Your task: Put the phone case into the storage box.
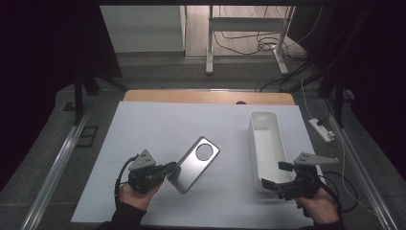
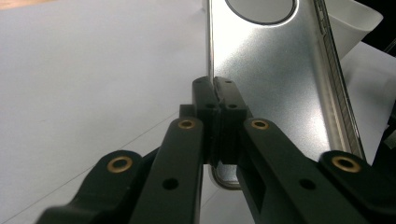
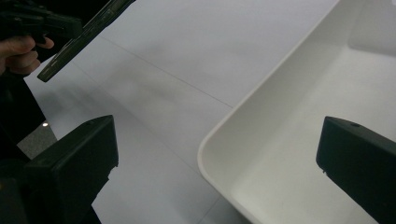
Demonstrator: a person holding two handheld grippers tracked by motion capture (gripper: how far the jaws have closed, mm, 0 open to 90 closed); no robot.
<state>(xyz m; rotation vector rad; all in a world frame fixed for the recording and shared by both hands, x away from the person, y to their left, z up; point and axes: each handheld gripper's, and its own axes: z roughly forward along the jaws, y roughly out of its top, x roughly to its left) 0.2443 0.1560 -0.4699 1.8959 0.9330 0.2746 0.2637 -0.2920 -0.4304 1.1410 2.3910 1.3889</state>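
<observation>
— Where's the metal plate [image 1: 195,164] right now?

— Pinched by its near end in my left gripper [image 1: 168,168]. The jaws are closed tight on the thin edge, and the plate sticks out past them, up and to the right over the white mat [image 1: 158,124], with its round hole [image 1: 204,152] at the far end.

— Lifted or lying flat?

— I'd say tilted off the mat, though I can't tell whether the near corner touches down.

— And the long axis?

— It runs diagonally, from my left gripper toward the white bin [image 1: 266,143]. The bin stands well to the right of the plate, long side running away from me.

— Your other hand?

— My right gripper [image 1: 278,174] is at the bin's near end, jaws spread wide and holding nothing, one jaw over the mat, the other over the inside of the bin.

— So which hand carries it over?

— The left, I think: it has the plate, and the way lies rightward, with the long axis turned to match the bin's.
</observation>
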